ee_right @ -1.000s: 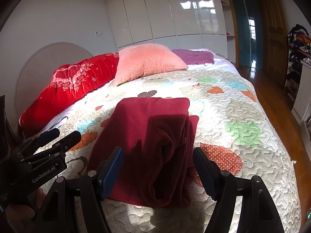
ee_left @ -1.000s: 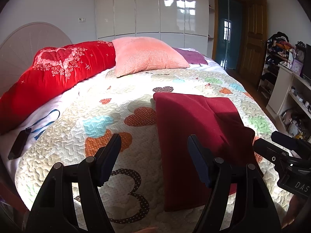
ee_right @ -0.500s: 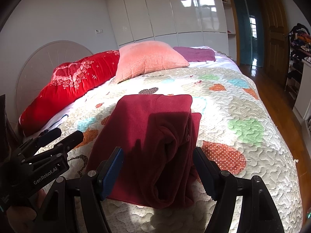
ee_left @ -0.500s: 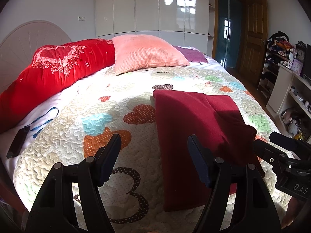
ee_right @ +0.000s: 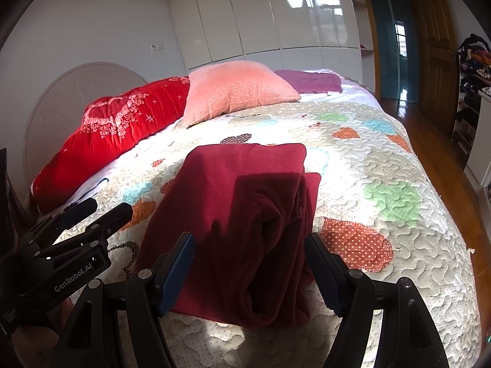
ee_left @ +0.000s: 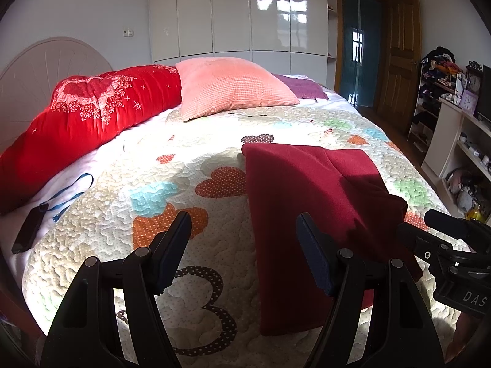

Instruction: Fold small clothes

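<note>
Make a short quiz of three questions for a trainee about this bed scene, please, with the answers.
1. True or false: the left claw holds the dark red garment.
2. Which lies nearest the pink pillow? A) purple cloth B) black device C) the garment
3. The right claw is ____ (open or shut).

Key: 1 false, both claws hover open with nothing between the pads; 2 A; 3 open.

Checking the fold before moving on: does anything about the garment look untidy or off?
The dark red garment lies folded on the quilt, but its right side is bunched into loose rolls, and an under layer sticks out past the top fold.
</note>
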Demonstrator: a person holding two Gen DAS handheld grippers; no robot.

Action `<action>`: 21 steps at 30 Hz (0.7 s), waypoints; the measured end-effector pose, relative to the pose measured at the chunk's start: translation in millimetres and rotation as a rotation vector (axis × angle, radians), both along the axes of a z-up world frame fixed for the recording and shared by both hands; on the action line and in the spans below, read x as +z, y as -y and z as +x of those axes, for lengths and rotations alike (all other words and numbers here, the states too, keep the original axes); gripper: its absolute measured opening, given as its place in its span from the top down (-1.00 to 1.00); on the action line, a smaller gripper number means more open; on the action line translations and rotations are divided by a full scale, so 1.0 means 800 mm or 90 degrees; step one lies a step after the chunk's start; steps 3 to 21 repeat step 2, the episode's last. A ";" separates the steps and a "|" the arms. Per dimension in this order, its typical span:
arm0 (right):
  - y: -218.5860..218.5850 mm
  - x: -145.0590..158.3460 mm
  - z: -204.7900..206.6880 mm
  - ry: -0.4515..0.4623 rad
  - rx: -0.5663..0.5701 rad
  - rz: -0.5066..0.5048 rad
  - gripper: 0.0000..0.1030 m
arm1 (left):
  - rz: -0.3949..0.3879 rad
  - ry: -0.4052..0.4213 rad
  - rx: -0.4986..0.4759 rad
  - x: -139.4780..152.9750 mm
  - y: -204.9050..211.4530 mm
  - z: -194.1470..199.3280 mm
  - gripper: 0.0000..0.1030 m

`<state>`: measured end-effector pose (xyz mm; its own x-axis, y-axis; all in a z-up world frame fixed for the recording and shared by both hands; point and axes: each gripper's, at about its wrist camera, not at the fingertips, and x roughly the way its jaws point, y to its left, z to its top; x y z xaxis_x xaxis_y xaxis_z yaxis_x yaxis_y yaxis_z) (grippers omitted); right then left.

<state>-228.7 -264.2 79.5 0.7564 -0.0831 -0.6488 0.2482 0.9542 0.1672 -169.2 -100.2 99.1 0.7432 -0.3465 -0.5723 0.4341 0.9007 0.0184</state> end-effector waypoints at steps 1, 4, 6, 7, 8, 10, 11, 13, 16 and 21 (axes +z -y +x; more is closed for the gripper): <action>0.002 0.000 -0.001 0.001 0.001 0.002 -0.38 | -0.001 -0.004 -0.004 0.000 -0.001 0.002 -0.38; 0.002 0.000 -0.001 0.001 0.001 0.002 -0.38 | -0.001 -0.008 -0.006 0.000 -0.003 0.005 -0.38; 0.002 0.000 -0.001 0.001 0.001 0.002 -0.38 | -0.001 -0.008 -0.006 0.000 -0.003 0.005 -0.38; 0.002 0.000 -0.001 0.001 0.001 0.002 -0.38 | -0.001 -0.008 -0.006 0.000 -0.003 0.005 -0.38; 0.002 0.000 -0.001 0.001 0.001 0.002 -0.38 | -0.001 -0.008 -0.006 0.000 -0.003 0.005 -0.38; 0.002 0.000 -0.001 0.001 0.001 0.002 -0.38 | -0.001 -0.008 -0.006 0.000 -0.003 0.005 -0.38; 0.002 0.000 -0.001 0.001 0.001 0.002 -0.38 | -0.001 -0.008 -0.006 0.000 -0.003 0.005 -0.38; 0.002 0.000 -0.001 0.001 0.001 0.002 -0.38 | -0.001 -0.008 -0.006 0.000 -0.003 0.005 -0.38; 0.002 0.000 -0.001 0.001 0.001 0.002 -0.38 | -0.001 -0.008 -0.006 0.000 -0.003 0.005 -0.38; 0.002 0.000 -0.001 0.001 0.001 0.002 -0.38 | -0.001 -0.008 -0.006 0.000 -0.003 0.005 -0.38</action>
